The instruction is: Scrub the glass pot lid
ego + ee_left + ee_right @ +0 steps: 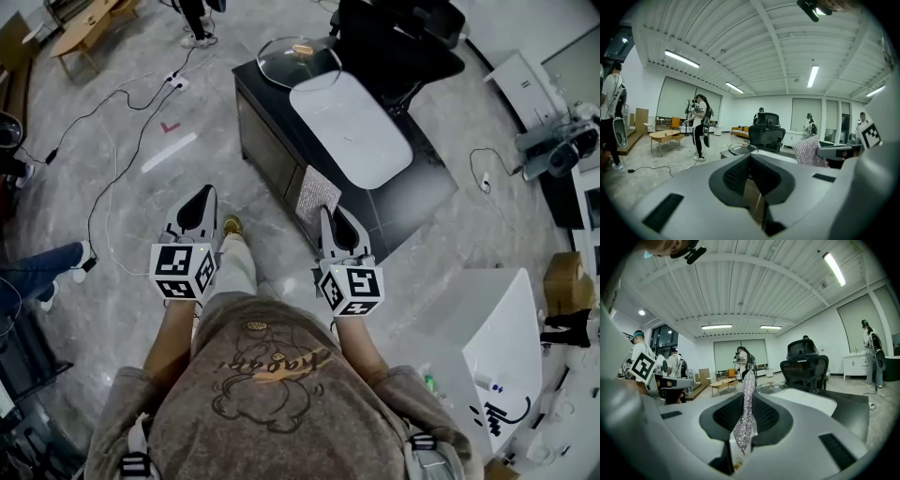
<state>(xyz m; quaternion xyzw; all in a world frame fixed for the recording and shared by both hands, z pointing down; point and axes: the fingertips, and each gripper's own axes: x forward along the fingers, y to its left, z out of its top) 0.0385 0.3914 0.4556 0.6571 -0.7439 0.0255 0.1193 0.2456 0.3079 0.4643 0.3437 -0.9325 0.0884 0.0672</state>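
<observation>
While standing back, facing the glass pot lid (281,64) at twelve o'clock on the black table's (417,192) far end, just beside a white tray (352,127). Expecting hard, slick, breakable glass; judging the centre knob (302,49) safest for steadying. Pinching a limp glittery cloth (745,413) in the right gripper (328,217); pressing the left gripper (206,195) jaw to jaw on nothing.

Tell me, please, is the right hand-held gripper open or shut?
Shut on the sparkly cloth: the pads of the right hand-held gripper press both its sides.
</observation>
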